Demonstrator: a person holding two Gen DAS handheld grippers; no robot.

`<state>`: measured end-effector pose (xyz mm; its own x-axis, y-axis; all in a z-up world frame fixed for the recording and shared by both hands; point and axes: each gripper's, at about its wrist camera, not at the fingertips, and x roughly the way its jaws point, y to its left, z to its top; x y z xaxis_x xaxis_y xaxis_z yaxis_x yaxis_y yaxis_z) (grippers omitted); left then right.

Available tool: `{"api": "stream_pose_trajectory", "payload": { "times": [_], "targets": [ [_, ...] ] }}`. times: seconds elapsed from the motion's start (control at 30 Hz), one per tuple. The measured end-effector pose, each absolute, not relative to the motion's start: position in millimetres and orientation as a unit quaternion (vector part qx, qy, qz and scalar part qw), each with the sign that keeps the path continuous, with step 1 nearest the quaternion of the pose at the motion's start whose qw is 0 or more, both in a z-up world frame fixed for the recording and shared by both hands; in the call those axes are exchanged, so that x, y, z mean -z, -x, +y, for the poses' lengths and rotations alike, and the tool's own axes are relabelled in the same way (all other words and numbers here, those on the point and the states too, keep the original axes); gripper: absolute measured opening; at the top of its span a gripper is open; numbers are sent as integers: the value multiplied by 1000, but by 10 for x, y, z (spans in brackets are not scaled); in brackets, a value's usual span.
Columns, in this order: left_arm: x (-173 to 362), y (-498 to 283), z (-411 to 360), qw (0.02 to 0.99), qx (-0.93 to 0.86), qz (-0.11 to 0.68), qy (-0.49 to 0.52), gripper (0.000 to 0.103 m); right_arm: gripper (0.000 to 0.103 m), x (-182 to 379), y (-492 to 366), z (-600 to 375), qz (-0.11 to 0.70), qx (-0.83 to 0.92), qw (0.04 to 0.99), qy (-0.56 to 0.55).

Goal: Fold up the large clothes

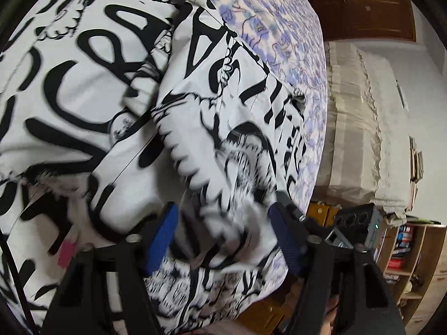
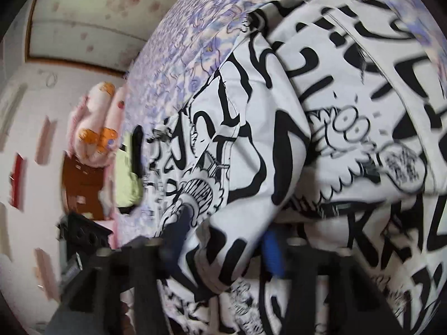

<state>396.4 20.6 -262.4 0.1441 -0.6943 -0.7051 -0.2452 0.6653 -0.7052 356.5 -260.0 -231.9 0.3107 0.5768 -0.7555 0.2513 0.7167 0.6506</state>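
In the left wrist view, a large white garment [image 1: 83,89] with bold black lettering and cartoon drawings lies spread and rumpled over a bed covered by a purple-flowered sheet [image 1: 279,28]. It fills the left and middle of the picture, with a loose fold crossing the centre. Low in the middle, the left tool [image 1: 223,231] has its two blue pads on either side of a bunched, blurred ridge of this cloth; the bunch fills the gap and both pads seem to press on it, so the tool looks clenched on the garment. To the right, past the bed's edge, stand a cloth-draped piece of furniture [image 1: 363,125] and a wooden shelf [image 1: 413,254].

In the right wrist view, the far left shows a pale wall and a pink bundle with orange patches [image 2: 95,128] beside the bed. The flowered sheet [image 2: 178,55] runs up the middle, and the garment [image 2: 349,111] covers everything rightward. At the bottom, the right tool [image 2: 223,237] has a thick fold of the garment between its pads, a dark one at the left and a blue one at the right, both touching cloth: it grips the fabric.
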Motion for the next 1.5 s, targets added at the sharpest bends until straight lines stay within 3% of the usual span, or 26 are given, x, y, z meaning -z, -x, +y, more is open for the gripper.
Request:
{"api": "stream_pose_trajectory", "payload": {
  "times": [0.07,0.27,0.5,0.67,0.9,1.1,1.23,1.3,1.33,1.4,1.5],
  "targets": [
    [2683,-4063,125,664,152,633,369,21,16,2312,-3662,-2537,577,-118,732,-343],
    [2666,-4350,-27,684,153,611,368,12,7,2248,-3953,-2458,557,-132,772,-276],
    [2273,-4690,-137,745,183,564,306,10,7,2011,-4195,-2143,514,-197,820,-156],
    [2117,-4609,-21,772,204,526,293,10,7,1847,-4123,-2164,455,-221,846,-167],
    [2648,-4229,27,748,181,591,241,9,7,2259,-3956,-2480,510,-155,816,-225],
    [3050,-4034,-122,739,158,627,189,9,7,2704,-3810,-2493,600,-99,782,-140],
    [3149,-4012,-62,745,154,620,192,13,8,2803,-3722,-2476,603,-92,783,-124],
    [3092,-4013,-11,747,159,617,188,20,12,2792,-3710,-2518,603,-86,780,-146],
    [3034,-4011,16,750,157,617,181,29,15,2763,-3705,-2546,604,-83,777,-156],
    [2825,-3979,87,767,146,605,158,33,22,2636,-3676,-2598,597,-77,781,-166],
    [2521,-3988,175,794,133,579,129,34,44,2311,-3603,-2643,550,-64,822,-136]
  ]
}}
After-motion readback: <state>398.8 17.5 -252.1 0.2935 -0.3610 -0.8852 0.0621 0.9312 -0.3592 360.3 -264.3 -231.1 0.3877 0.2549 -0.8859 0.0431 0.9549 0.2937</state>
